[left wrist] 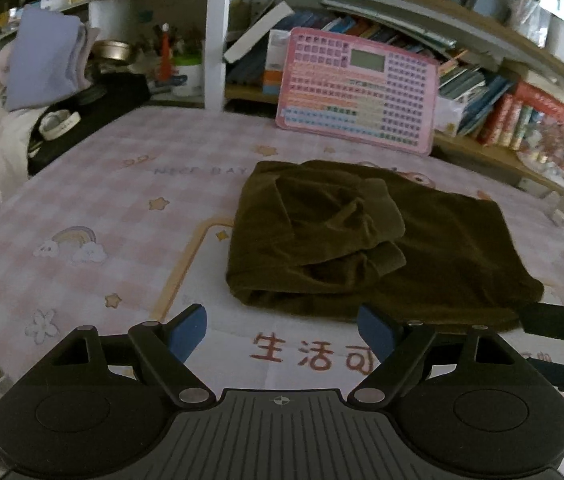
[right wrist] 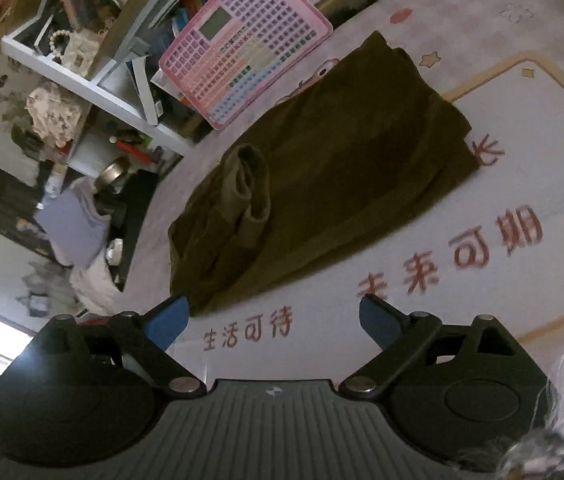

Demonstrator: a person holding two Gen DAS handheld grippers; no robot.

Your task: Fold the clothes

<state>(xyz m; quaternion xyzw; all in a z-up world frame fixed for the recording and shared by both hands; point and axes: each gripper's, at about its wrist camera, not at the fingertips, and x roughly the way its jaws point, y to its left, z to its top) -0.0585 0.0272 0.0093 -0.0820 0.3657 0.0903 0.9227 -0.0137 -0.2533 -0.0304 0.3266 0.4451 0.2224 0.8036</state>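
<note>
Seen from the left wrist camera, the left gripper (left wrist: 282,330) hovers low over the pink checked tablecloth (left wrist: 121,208), pointed level toward the shelves, its blue-padded fingers (left wrist: 187,328) spread wide with nothing between them. The olive-green garment (left wrist: 422,240) lies folded into a rough rectangle just ahead and slightly to the right, its cuffed sleeves (left wrist: 362,236) bunched on top. A pink keyboard toy (left wrist: 356,88) leans against the bookshelf (left wrist: 482,92) behind it. At the right edge, part of the right gripper (left wrist: 558,322) reaches to the garment's near corner.

From the right wrist camera, tilted and looking down, the right gripper (right wrist: 273,320) also stands wide open and empty. Its left pad (right wrist: 167,322) sits just beside the garment's (right wrist: 342,168) near corner; whether they touch I cannot tell. Red printed characters (right wrist: 454,256) lie between the fingers.
</note>
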